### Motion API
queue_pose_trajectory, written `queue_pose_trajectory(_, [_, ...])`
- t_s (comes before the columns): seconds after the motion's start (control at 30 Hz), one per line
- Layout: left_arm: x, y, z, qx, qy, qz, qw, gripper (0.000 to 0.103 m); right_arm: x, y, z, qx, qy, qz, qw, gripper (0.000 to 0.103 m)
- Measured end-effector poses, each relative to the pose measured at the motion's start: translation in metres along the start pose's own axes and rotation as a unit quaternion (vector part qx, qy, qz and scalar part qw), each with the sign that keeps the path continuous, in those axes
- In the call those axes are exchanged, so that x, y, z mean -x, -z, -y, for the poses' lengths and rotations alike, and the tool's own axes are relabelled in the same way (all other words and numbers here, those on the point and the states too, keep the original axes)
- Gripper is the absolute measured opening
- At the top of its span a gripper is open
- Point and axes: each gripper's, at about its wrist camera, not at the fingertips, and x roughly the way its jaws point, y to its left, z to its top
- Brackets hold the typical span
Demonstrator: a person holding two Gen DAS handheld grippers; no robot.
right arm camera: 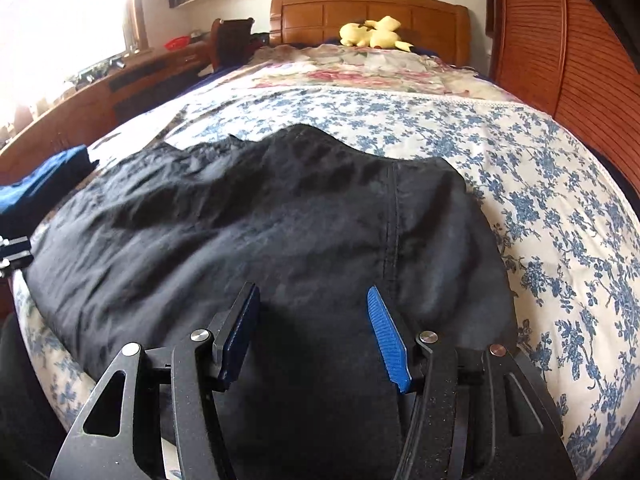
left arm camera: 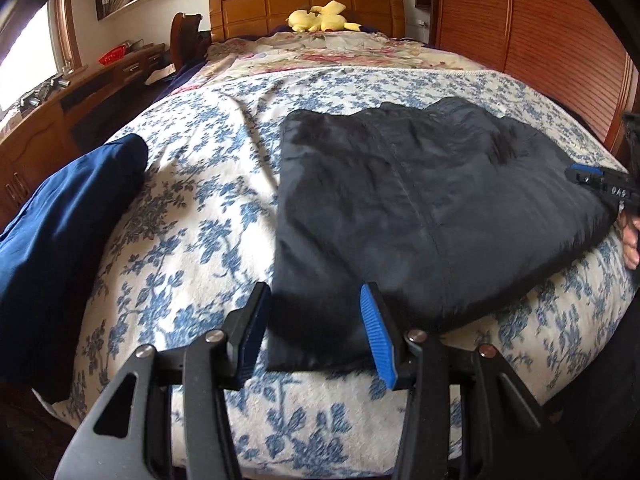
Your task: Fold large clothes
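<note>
Nearest, two grippers, both with jaws parted and nothing clamped: left gripper point(left arm camera: 316, 330) poised over the near-left corner of one black garment point(left arm camera: 420, 208), that corner lying in the gap between its blue pads, untouched as far as can be told; right gripper point(right arm camera: 314, 334) above the same garment's near edge, cloth spread beneath its open jaws. One black garment, lying fairly flat along the near edge of the bed point(left arm camera: 192, 208). One dark blue garment point(left arm camera: 64, 232) at the bed's left edge, well apart. Farthest, one yellow plush toy point(left arm camera: 320, 18) by the headboard point(left arm camera: 280, 4).
</note>
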Motion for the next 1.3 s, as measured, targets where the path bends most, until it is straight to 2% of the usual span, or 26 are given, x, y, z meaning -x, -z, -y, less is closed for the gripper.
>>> queue_pose_trajectory(0.13, [-0.001, 0.015, -0.014, 0.017, -0.006, -0.017, 0.9997, 0.045, 0.009, -0.003, -0.015, 0.018, -0.017, 0.011, 1.0, 0.057])
queue_pose_trajectory(0.33, [-0.005, 0.025, -0.034, 0.071, 0.035, -0.023, 0.9966, 0.046, 0.009, -0.004, -0.036, 0.033, -0.043, 0.013, 0.998, 0.057])
queue_pose_trajectory(0.5, [-0.007, 0.024, -0.023, 0.053, 0.018, -0.021, 0.9982, 0.046, -0.004, -0.003, -0.045, 0.044, -0.039, -0.004, 0.998, 0.057])
queue_pose_trajectory(0.63, [-0.006, 0.024, -0.021, 0.052, 0.019, -0.023, 0.9982, 0.045, -0.004, -0.001, -0.047, 0.047, -0.038, -0.003, 0.998, 0.058])
queue_pose_trajectory(0.77, [-0.004, 0.024, -0.016, 0.05, 0.042, -0.028, 0.9975, 0.019, -0.002, 0.0, -0.046, 0.046, -0.039, -0.002, 0.998, 0.058])
queue_pose_trajectory(0.8, [-0.004, 0.022, -0.012, 0.043, 0.035, -0.031, 0.998, 0.011, -0.002, 0.0, -0.045, 0.046, -0.039, -0.002, 0.998, 0.058])
queue_pose_trajectory(0.83, [-0.001, 0.019, -0.008, 0.035, 0.031, -0.03, 0.9985, 0.008, -0.002, 0.0, -0.045, 0.046, -0.039, -0.002, 0.998, 0.057])
queue_pose_trajectory(0.93, [0.018, 0.002, 0.006, 0.013, 0.031, -0.009, 0.9994, 0.004, 0.001, -0.001, -0.042, 0.044, -0.036, 0.002, 0.998, 0.057])
queue_pose_trajectory(1.07, [0.053, -0.041, 0.038, -0.021, 0.033, 0.039, 0.9985, 0.003, 0.009, -0.003, -0.031, 0.034, -0.038, 0.012, 0.999, 0.057])
queue_pose_trajectory(1.2, [0.077, -0.093, 0.083, -0.069, 0.052, 0.084, 0.9927, 0.002, 0.015, -0.002, -0.015, 0.025, -0.023, 0.017, 0.999, 0.057])
queue_pose_trajectory(1.3, [0.083, -0.132, 0.12, -0.095, 0.081, 0.107, 0.9864, 0.002, 0.026, 0.001, 0.004, 0.003, -0.02, 0.027, 0.999, 0.057])
